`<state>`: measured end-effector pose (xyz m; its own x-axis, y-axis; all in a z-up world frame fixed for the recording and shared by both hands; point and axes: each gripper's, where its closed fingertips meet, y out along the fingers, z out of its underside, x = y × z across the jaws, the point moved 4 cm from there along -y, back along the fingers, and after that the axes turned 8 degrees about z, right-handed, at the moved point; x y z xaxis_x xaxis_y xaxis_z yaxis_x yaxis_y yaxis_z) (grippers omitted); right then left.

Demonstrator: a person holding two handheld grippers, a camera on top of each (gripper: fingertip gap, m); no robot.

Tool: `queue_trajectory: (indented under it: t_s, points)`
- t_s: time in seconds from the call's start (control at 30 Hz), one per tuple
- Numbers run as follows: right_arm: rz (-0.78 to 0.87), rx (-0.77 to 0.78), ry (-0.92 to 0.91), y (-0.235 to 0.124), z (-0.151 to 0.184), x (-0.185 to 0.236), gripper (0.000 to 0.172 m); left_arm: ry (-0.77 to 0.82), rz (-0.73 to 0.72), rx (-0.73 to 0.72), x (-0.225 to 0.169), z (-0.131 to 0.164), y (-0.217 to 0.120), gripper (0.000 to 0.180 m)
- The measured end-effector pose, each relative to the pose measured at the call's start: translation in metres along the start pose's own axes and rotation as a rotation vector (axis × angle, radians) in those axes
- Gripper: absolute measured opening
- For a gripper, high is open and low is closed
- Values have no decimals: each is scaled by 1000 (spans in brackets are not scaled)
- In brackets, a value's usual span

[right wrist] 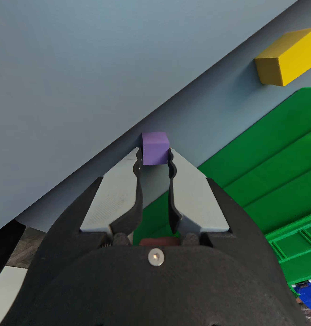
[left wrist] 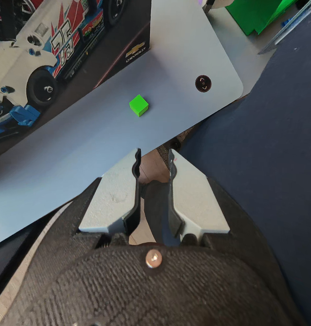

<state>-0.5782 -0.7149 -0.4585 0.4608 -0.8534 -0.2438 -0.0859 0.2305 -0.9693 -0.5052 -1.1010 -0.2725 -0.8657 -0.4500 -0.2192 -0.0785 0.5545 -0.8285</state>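
In the left wrist view my left gripper (left wrist: 154, 151) is open and empty, and it hovers over the near edge of a grey-blue board (left wrist: 98, 141). A small green cube (left wrist: 138, 105) sits on that board ahead of the fingertips, apart from them. In the right wrist view my right gripper (right wrist: 155, 151) is shut on a small purple cube (right wrist: 155, 149). Both pads meet the cube's sides at the very tips. The cube stands right beside the raised edge of a grey-blue board (right wrist: 80, 70).
A large box printed with a race car (left wrist: 54, 53) stands on the board at the left. A round black button (left wrist: 203, 83) is set near the board's corner. A yellow block (right wrist: 289, 58) lies at the right, with green plastic parts (right wrist: 266, 167) below it. Dark blue floor (left wrist: 274, 158) lies beyond the board. The gap from one gripper's tips to the other's is roughly 45 cm.
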Motion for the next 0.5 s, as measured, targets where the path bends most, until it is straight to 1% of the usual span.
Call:
queue_trajectory:
  t_s: [0.1,0.2,0.4,0.5]
  points:
    - [-12,14,31,-1,1,-2,26,-12,-7,-7,2,4,0,29]
    - [-17,-6,99,-14,6,-6,26,16,-4,-9,9,5,-1,29]
    - [25,-111,313,-68,19,-8,26,53,56,-29,37,11,-4,28]
    - [66,-216,377,-105,11,8,25,61,84,-49,52,16,-9,27]
